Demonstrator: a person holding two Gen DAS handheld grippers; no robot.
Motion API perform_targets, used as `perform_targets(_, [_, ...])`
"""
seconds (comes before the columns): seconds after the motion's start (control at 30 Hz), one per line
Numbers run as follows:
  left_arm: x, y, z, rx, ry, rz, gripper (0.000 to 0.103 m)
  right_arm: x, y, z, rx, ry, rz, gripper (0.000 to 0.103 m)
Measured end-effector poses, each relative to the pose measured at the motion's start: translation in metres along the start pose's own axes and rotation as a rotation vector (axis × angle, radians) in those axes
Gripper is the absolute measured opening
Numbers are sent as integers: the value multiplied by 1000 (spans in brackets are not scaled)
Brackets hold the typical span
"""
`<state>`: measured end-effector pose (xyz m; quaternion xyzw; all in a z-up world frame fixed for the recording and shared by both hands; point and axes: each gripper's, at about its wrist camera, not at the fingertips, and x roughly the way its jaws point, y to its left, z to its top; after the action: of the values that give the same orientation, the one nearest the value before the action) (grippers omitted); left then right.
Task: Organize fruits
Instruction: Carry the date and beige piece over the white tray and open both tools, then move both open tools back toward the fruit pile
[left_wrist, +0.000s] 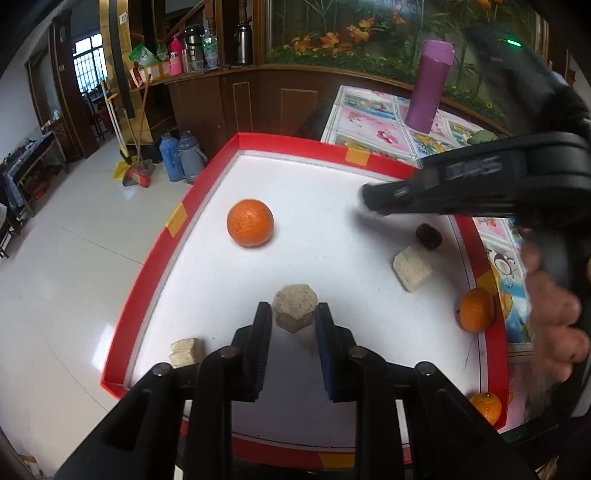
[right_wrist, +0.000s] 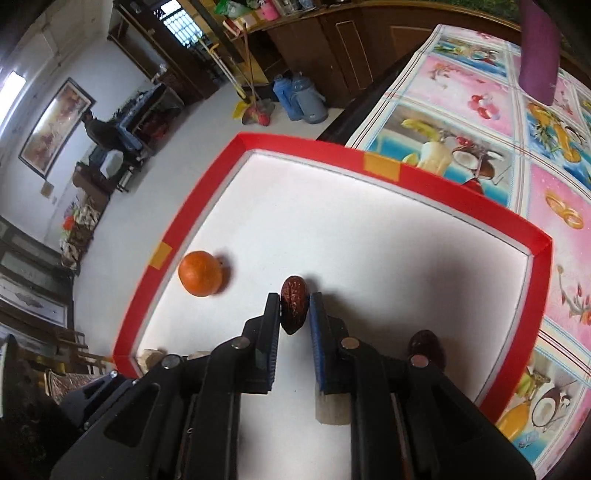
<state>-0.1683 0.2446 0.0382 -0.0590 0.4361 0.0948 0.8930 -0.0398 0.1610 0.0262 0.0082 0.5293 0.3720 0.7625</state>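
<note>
Right gripper (right_wrist: 293, 314): narrow, its jaws clamped on a dark wrinkled date (right_wrist: 293, 308) that stands on end between the pads, long axis pointing away along the fingers.
Left gripper (left_wrist: 293, 321): a little apart, straddling a pale six-sided block (left_wrist: 295, 307); the left pad looks to touch it, and I cannot tell whether the right one does.
Which hand is nearer: the right gripper, also seen from the left camera (left_wrist: 373, 201), reaches across the far right of the tray (right_wrist: 436, 195); the left sits low at the near edge.
Fruit on the tray: a big orange (left_wrist: 250, 222) lies left of centre, near the left wall; a second orange (left_wrist: 476, 309) rests against the right wall, a third (left_wrist: 487, 406) at the near right corner; a second date (left_wrist: 428, 236) sits under the right gripper's arm.
Other pieces: a pale cube (left_wrist: 412, 269) beside that second date, another pale chunk (left_wrist: 186, 350) at the near left corner.
Open room: the middle and far half of the white floor are bare; I judge that the date can be set down there freely.
Edges: red walls all round, so low sideways moves near them risk a knock.
Beyond: a purple flask (left_wrist: 430, 86) stands on the flowered tablecloth (right_wrist: 480, 122), well apart.
</note>
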Motion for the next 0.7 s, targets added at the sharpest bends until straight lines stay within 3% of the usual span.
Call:
perform_targets(0.13, [-14,-7,4,9,-36,16,32,-39,-20,-5,28,-103,52,19])
perform_targets(0.33, [-31,-37,7,65,-69,-24,34,-102,-70,-34,82,-222,15,20])
perform_targets(0.7, [-40,-119,6,204,-59,-137,39,-202,-207,-136,314,-315,-200,20])
